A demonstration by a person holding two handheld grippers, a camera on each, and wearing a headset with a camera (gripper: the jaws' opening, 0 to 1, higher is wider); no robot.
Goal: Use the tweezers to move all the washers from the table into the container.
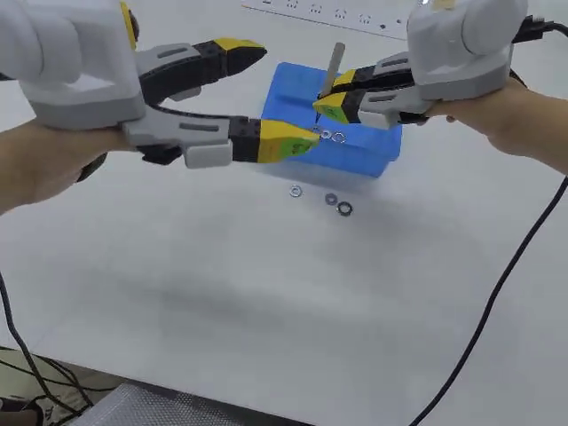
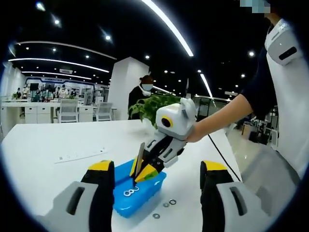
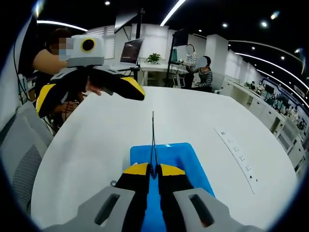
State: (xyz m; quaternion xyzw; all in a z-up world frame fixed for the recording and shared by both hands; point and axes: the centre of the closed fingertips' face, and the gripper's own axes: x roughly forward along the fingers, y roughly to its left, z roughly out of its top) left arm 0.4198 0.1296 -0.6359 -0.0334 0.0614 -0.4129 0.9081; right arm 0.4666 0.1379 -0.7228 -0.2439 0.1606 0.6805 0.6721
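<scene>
My right gripper is shut on a pair of metal tweezers and hovers over the blue container. The tweezers' tips point down at two washers in the container. Three washers lie on the white table just in front of the container. My left gripper is open and holds nothing, raised to the left of the container. The left gripper view has the right gripper, tweezers, container and loose washers. In the right gripper view the tweezers run out over the container.
The white table spreads wide around the container. A power strip lies at the far edge. A black cable trails from the right gripper across the table's right side. People sit and stand at desks in the background.
</scene>
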